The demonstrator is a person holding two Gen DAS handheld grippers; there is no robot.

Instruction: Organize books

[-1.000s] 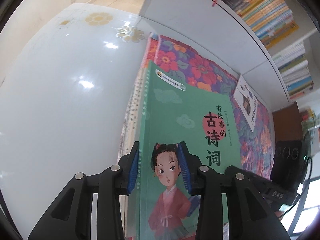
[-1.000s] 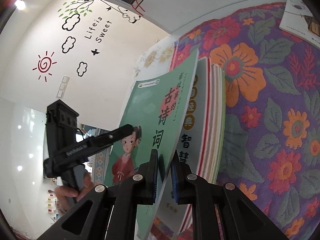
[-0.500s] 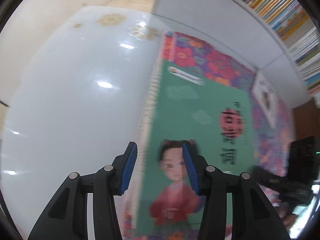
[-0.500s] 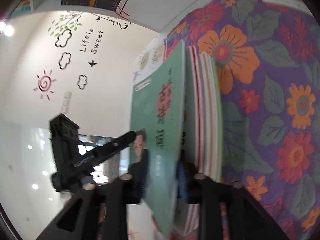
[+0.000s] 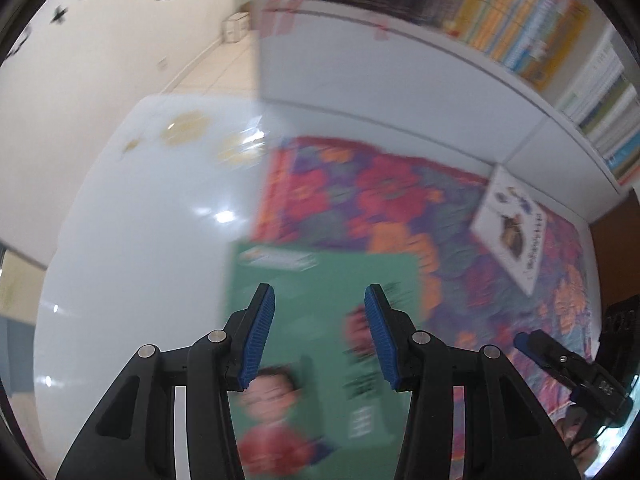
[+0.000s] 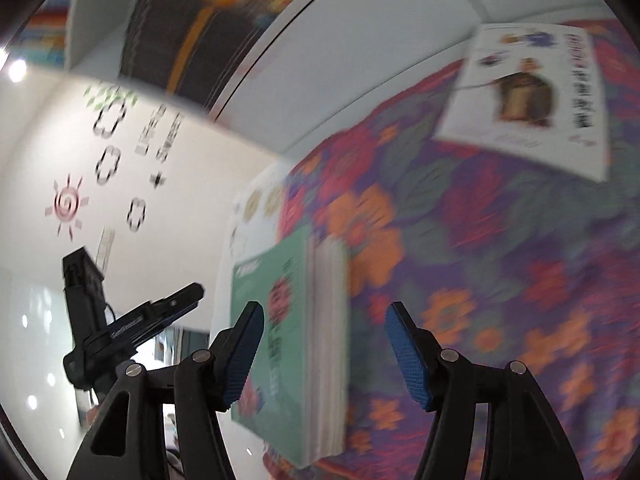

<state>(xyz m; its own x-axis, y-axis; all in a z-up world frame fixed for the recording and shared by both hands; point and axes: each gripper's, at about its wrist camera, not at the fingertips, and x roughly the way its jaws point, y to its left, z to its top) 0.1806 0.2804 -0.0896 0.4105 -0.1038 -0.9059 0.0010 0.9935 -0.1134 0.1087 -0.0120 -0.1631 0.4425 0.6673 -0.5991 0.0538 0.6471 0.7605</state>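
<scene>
Green book (image 5: pixel 320 320) lies stacked on the floral cloth (image 6: pixel 500 260); white book (image 6: pixel 532 92) remains apart. Left hand-held gripper (image 5: pixel 320 332) spread, empty; right hand-held gripper (image 6: pixel 324 344) opening, gripping nothing.

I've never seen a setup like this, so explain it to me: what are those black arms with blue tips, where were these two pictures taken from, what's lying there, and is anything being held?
They are handheld grippers, one in each of a person's hands, each with a fisheye camera looking along its two fingers. One picture is from the left gripper, the other from the right gripper. Below lies a green book on top of a stack, resting on a flowered cloth over a white table. A white book lies farther off, by a bookshelf. Nothing is held: the left gripper is open above the green book, and the right gripper's jaws are opening, clear of the stack. The pictures are blurred.
</scene>
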